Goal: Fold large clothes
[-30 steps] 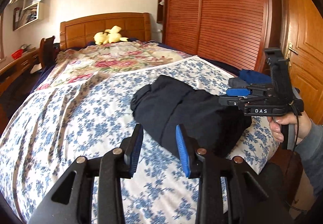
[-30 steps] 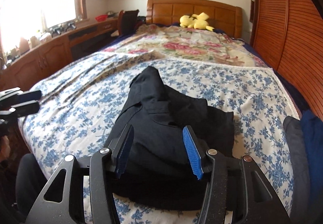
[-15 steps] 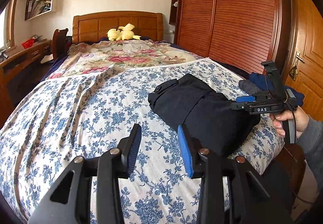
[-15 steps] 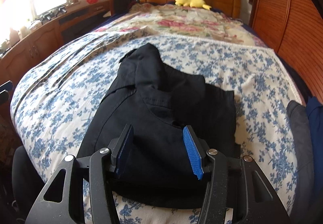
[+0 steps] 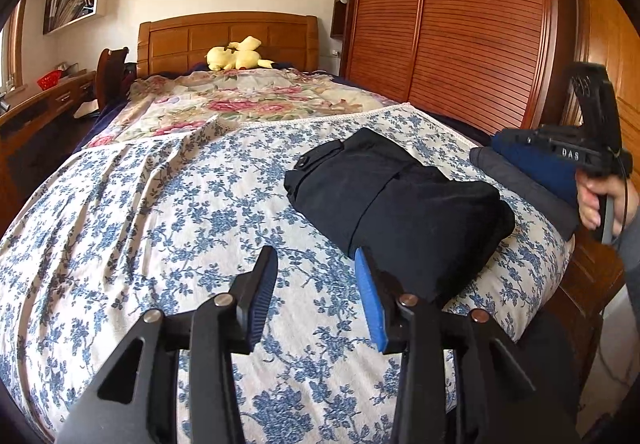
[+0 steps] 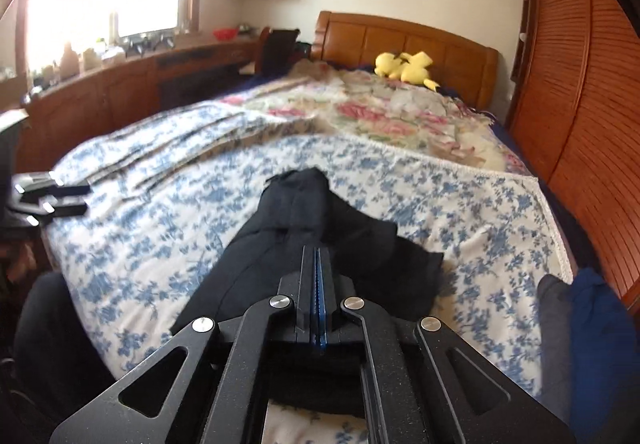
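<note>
Right wrist view: right hand-held gripper [image 6: 319, 296], parted a second ago, now closed, empty, above folded black garment [image 6: 304, 232]; left hand-held gripper [image 5: 316, 296] open; fold likely complete

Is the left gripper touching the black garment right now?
Apart. The left wrist view shows the left gripper with jaws open above the floral bedspread, nothing between them; the folded black garment lies beyond and right of its fingertips.
</note>
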Demonstrator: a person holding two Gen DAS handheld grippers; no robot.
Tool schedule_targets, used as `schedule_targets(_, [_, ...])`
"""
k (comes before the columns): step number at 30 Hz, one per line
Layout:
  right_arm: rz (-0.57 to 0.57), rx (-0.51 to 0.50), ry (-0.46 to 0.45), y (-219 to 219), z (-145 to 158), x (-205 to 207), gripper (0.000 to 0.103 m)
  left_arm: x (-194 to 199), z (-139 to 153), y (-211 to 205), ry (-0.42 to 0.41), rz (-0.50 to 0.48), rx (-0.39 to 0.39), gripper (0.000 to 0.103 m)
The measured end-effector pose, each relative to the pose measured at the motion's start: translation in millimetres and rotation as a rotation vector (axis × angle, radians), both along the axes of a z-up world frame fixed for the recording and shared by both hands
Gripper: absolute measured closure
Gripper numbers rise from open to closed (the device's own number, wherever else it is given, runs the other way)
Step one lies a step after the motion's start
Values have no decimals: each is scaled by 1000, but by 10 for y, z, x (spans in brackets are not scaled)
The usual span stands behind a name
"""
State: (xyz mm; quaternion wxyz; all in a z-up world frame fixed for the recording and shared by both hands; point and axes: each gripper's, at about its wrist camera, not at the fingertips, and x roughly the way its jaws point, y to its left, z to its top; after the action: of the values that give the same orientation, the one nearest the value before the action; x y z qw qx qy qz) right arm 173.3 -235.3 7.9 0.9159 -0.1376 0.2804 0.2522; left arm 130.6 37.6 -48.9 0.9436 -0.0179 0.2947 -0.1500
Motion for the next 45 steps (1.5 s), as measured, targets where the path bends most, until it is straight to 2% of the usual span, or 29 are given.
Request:
schedule_targets(3, [-43, -23, 15, -129, -18, 71, 103, 20, -12, -80, 2, -13, 0, 64])
schedule_targets(8, [-87, -32, 79, -152, -309, 229, 102, 21, -49, -155, 12, -26, 8, 64])
schedule_targets(9, [-106, -36, 89, -135, -373, 268, 89, 24, -60, -160, 15, -27, 9, 64])
schedule_targets(10, [-119, -32, 104, -133, -435, 303, 65, 26, -72, -164, 18, -28, 10, 64])
schedule_targets(12, [-135, 2, 128, -143, -538, 368, 37, 27, -94, -173, 24, -30, 11, 64])
schedule_targets(13, [-138, 24, 150, -160, -589, 410, 32, 29, -108, -175, 28, -30, 12, 64])
schedule_targets(17, [-121, 83, 286, -158, -842, 557, 32, 26, -161, -175, 39, -33, 16, 63])
schedule_targets(18, [-114, 97, 314, -153, -902, 573, 39, 27, -172, -177, 41, -33, 17, 63])
schedule_targets(19, [-102, 114, 335, -152, -932, 578, 58, 28, -184, -182, 45, -33, 18, 63])
schedule_targets(20, [-91, 120, 350, -152, -955, 579, 71, 29, -194, -183, 48, -33, 18, 63])
schedule_targets(21, [-76, 111, 349, -138, -962, 563, 98, 31, -203, -186, 51, -33, 17, 63])
schedule_targets(24, [-41, 68, 278, -90, -825, 428, 99, 40, -215, -209, 54, -40, 16, 63])
schedule_targets(26, [-35, 72, 201, -106, -590, 292, 100, 49, -217, -237, 53, -44, 17, 63])
schedule_targets(29, [-64, 50, 94, -187, -260, 123, 100, 66, -211, -292, 50, -56, 15, 63])
schedule_targets(32, [-115, 39, 61, -396, -112, 87, 100, 91, -208, -356, 45, -70, 12, 62])
schedule_targets(34, [-171, 2, 69, -550, -182, 103, 100, 119, -211, -406, 42, -80, 13, 62])
schedule_targets(39, [-313, -35, 184, -991, -746, 223, 100, 242, -262, -546, 53, -105, 15, 60])
schedule_targets(42, [-331, -22, 207, -1053, -902, 232, 99, 300, -293, -622, 57, -112, 22, 59])
schedule_targets(44, [-339, -30, 184, -1020, -871, 197, 93, 325, -304, -660, 59, -118, 22, 59])
schedule_targets(45, [-353, -44, 167, -991, -831, 175, 85, 326, -310, -672, 57, -119, 21, 59])
